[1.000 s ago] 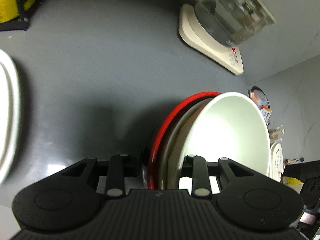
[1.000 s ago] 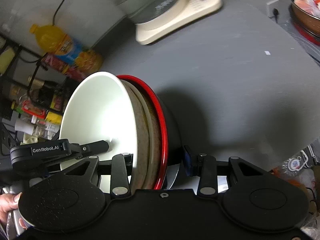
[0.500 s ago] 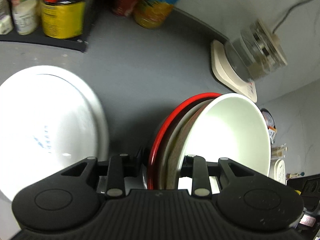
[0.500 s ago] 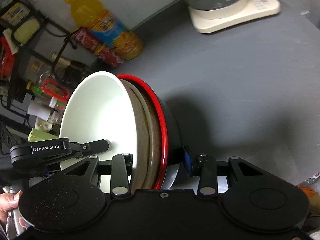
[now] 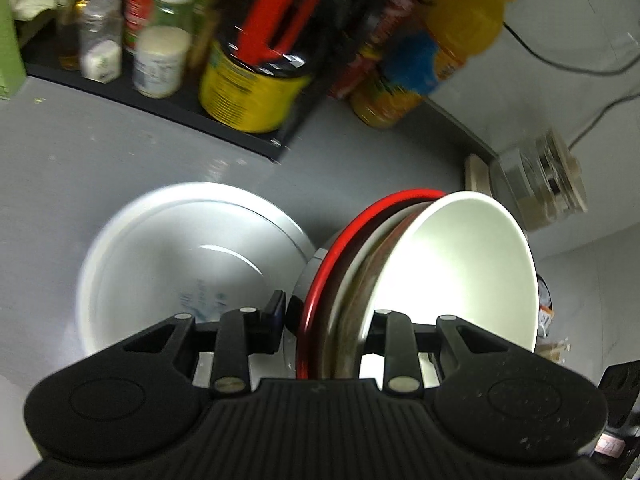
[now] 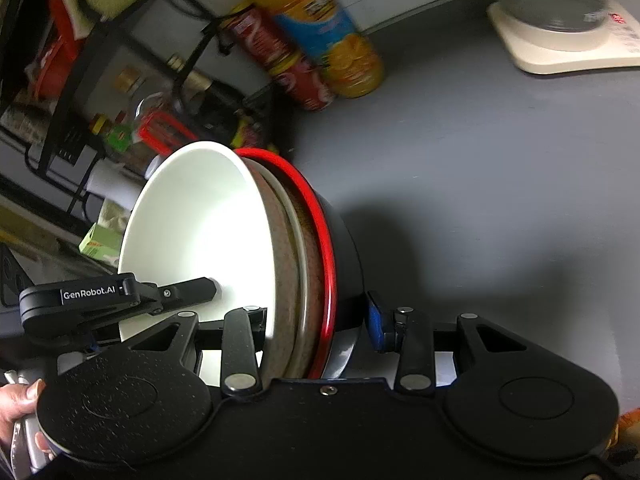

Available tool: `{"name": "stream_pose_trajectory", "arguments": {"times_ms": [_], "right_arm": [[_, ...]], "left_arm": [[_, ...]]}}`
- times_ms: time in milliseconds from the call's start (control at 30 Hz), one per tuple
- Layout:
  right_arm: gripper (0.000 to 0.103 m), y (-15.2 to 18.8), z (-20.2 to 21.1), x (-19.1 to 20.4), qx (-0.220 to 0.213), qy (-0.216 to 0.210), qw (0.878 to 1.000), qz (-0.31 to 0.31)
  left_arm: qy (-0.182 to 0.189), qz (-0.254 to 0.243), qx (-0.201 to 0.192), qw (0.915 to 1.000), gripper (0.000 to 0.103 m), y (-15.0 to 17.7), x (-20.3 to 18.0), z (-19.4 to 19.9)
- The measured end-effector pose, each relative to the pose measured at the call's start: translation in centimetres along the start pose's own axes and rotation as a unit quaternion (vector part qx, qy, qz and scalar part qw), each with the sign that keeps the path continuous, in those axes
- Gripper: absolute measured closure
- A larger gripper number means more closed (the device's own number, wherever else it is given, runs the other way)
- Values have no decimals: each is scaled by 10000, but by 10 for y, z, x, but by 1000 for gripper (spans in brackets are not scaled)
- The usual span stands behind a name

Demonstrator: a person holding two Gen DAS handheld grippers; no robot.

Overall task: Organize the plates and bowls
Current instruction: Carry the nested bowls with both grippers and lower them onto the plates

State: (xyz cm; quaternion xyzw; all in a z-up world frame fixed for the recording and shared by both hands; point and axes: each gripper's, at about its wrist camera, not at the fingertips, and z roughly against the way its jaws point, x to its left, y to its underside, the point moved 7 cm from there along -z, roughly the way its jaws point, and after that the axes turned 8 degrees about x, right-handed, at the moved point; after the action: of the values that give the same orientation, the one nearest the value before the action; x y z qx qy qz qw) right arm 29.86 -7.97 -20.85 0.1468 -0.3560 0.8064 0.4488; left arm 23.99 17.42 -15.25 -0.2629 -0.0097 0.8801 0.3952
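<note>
A nested stack of bowls is held on edge above the grey counter: a white bowl (image 5: 452, 280) innermost, brown and cream bowls, and a black bowl with a red rim (image 5: 340, 248) outermost. My left gripper (image 5: 324, 320) is shut on the stack's rim from one side. My right gripper (image 6: 316, 316) is shut on the same stack (image 6: 200, 232) from the other side; the left gripper's finger (image 6: 188, 290) shows inside the white bowl. A white plate (image 5: 180, 264) lies on the counter just left of the stack in the left wrist view.
A black rack (image 5: 168, 96) with jars, a yellow can and bottles lines the back. An orange juice bottle (image 6: 320, 28) and a red can (image 6: 280, 60) stand by the wall. A glass kettle on a cream base (image 6: 560, 32) is at the right.
Both grippers have carried the bowl stack leftward across the counter. The white plate came into view and now lies beside the stack; the rack is closer, the kettle farther off.
</note>
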Motion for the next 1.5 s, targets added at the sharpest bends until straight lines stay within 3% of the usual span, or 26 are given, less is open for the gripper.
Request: {"name": "stream_pose_trajectory", "arguments": {"times_ms": [267, 633, 900, 1500], "right_arm": [[65, 1, -29, 31, 212, -21, 9997, 148], [65, 12, -63, 41, 548, 130, 9984, -53], [65, 22, -79, 47, 751, 255, 9967, -158], [61, 21, -81, 52, 623, 578, 9962, -180]], "left_arm": [[-61, 250, -115, 9996, 73, -17, 41, 18], [-138, 352, 180, 9991, 73, -28, 83, 6], [-137, 279, 359, 9989, 73, -33, 97, -3], [-52, 24, 669, 9977, 73, -35, 106, -13]]}}
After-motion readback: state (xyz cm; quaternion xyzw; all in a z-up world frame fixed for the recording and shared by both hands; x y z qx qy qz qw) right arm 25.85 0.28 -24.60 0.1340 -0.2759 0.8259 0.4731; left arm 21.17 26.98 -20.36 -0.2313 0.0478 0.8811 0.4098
